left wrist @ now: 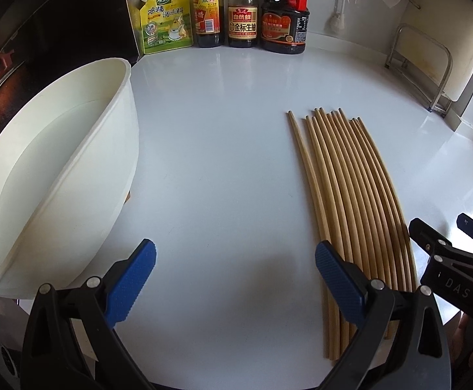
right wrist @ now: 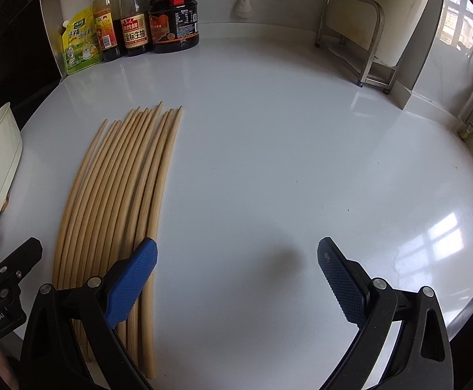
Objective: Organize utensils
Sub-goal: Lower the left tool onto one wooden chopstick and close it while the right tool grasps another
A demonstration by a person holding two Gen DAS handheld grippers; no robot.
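The left gripper point(left wrist: 234, 279) is hovering above the white counter point(left wrist: 229, 149) with its two blue pads point(left wrist: 132, 281) spread wide, and nothing is lying between them. The right gripper point(right wrist: 236, 279) is also standing wide apart over a bare part of the counter, grasping nothing.

The wooden chopsticks point(left wrist: 350, 201) are lying flat on the counter in one loose row, side by side and mostly touching each other, with their thin tips pointing toward the back edge. One stick on the left side of the row is lying a little apart from the others. The near ends of the chopsticks are reaching almost to the front edge, and they are passing under the right pad of the left gripper and under the left pad of the right gripper, so the bundle is sitting between the two tools.

A white container point(left wrist: 57, 169) is standing at the left edge of the counter, tilted, with its open side showing an empty inside.

Along the back edge, near the left corner, a yellow-green seasoning pouch point(left wrist: 166, 21) and three dark sauce bottles point(left wrist: 243, 9) are standing in a line. A metal rack point(right wrist: 356, 35) is standing near the back right corner.
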